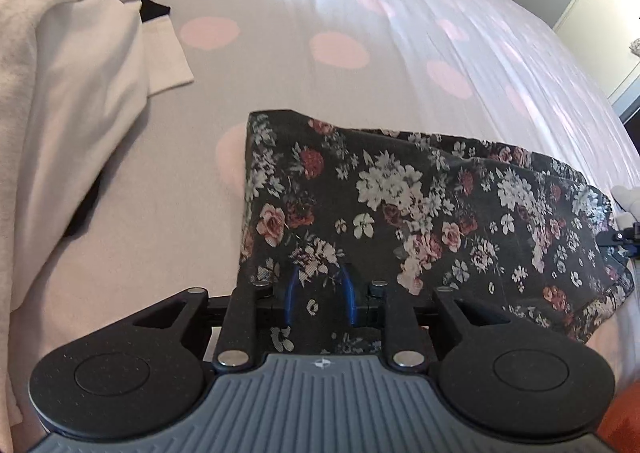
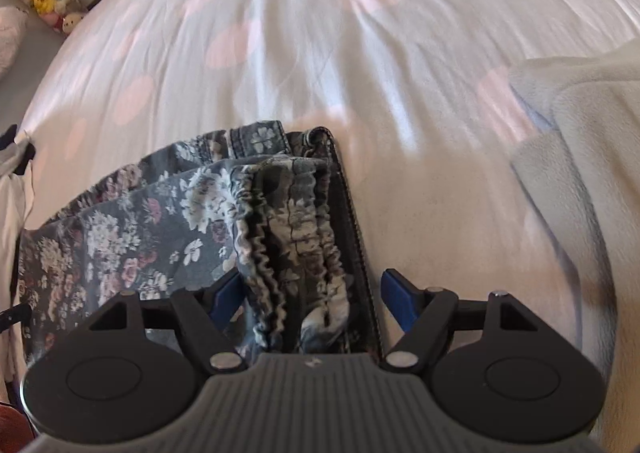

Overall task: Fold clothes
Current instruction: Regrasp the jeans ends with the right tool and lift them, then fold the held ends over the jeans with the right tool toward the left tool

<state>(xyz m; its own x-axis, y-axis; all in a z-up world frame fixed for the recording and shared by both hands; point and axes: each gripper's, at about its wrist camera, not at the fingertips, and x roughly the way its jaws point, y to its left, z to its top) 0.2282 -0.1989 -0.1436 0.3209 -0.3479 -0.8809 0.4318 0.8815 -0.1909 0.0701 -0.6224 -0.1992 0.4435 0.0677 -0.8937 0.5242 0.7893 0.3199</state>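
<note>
The floral garment (image 1: 400, 213), dark with white and pink flowers, lies on the bed (image 1: 320, 13), whose pale sheet carries large pink dots. In the left wrist view the cloth spreads flat from the lower middle out to the right, its far edge a straight fold line. The left gripper (image 1: 322, 293) has its two blue fingers (image 1: 292, 293) drawn close together with a strip of the floral cloth running between them, so it is clamped on the near edge of the garment. In the right wrist view the garment (image 2: 160, 221) shows its gathered elastic waistband (image 2: 296, 237), bunched in ridges and running straight toward the camera. The right gripper (image 2: 314, 297) stands with its blue fingers (image 2: 396, 301) spread wide on either side of that waistband; the band passes between them, but the pads are apart from the cloth, so this one is released. A cream fleece blanket (image 1: 60, 73) lies heaped on the bed to the left of the garment in the left view, and appears at the right edge (image 2: 580, 113) in the right view. A clear tube of small plush toys (image 2: 40, 1) sits beyond the bed's far left corner.
</note>
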